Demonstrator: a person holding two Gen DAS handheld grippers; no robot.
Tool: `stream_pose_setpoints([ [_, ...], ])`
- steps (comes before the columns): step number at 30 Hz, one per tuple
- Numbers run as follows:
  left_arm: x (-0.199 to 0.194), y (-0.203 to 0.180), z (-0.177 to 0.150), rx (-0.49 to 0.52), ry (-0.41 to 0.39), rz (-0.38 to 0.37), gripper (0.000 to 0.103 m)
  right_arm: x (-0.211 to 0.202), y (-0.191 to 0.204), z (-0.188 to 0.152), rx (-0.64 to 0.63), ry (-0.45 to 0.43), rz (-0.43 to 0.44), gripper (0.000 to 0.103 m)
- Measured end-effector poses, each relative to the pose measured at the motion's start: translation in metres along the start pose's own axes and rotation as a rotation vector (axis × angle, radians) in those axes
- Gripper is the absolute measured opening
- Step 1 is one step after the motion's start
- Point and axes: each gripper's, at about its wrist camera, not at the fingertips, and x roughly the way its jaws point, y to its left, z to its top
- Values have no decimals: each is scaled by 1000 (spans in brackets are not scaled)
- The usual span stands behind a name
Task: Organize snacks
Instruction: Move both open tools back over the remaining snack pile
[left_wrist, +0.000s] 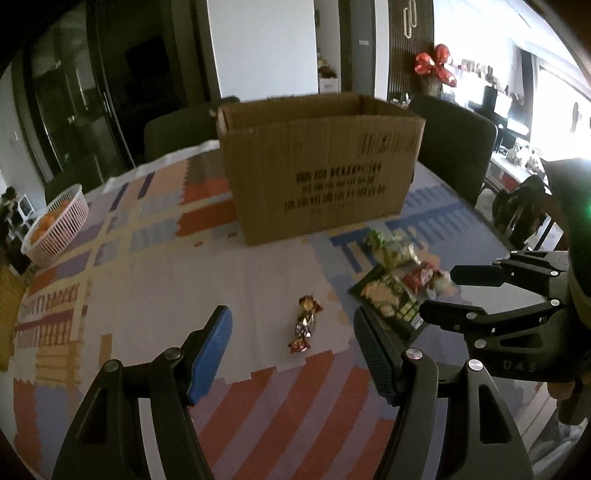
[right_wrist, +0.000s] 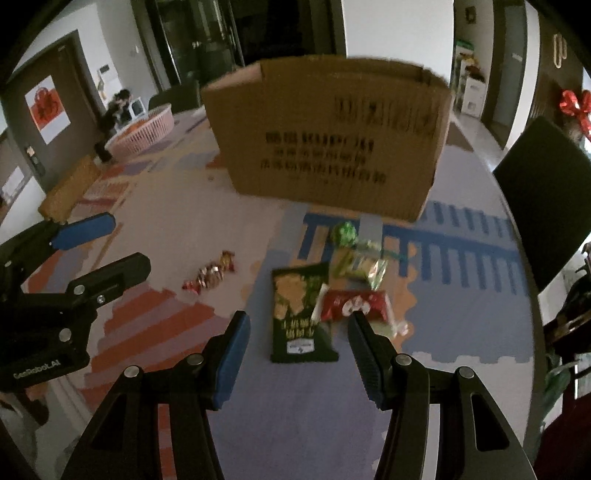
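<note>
An open cardboard box (left_wrist: 321, 166) stands at the table's far side; it also shows in the right wrist view (right_wrist: 328, 136). A red-gold wrapped candy (left_wrist: 304, 325) lies alone in front of my open, empty left gripper (left_wrist: 293, 317), also seen from the right (right_wrist: 210, 275). A snack pile lies right of it: a dark green packet (right_wrist: 299, 314), a red packet (right_wrist: 351, 304), a yellow-green packet (right_wrist: 358, 266) and a green ball candy (right_wrist: 344, 232). My right gripper (right_wrist: 297, 325) is open and empty, just short of the green and red packets.
A pink basket of oranges (left_wrist: 55, 225) sits at the table's left edge. Dark chairs (left_wrist: 454, 147) stand behind and right of the box. The table carries a patterned cloth (left_wrist: 166, 266). The table's right edge (right_wrist: 532, 295) runs close to the snack pile.
</note>
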Motion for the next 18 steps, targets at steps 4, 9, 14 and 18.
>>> stream_pose_setpoints([
  [4, 18, 4, -7, -3, 43, -24, 67, 15, -1, -3, 6, 39, 6, 56],
  [9, 40, 8, -12, -10, 87, -52, 67, 35, 0, -5, 2, 82, 0, 56],
  [14, 57, 12, -11, -17, 104, -75, 62, 49, 0, -6, 9, 104, 6, 56],
  [18, 70, 9, -10, -19, 128, -85, 55, 57, 0, -4, 20, 113, 7, 56],
])
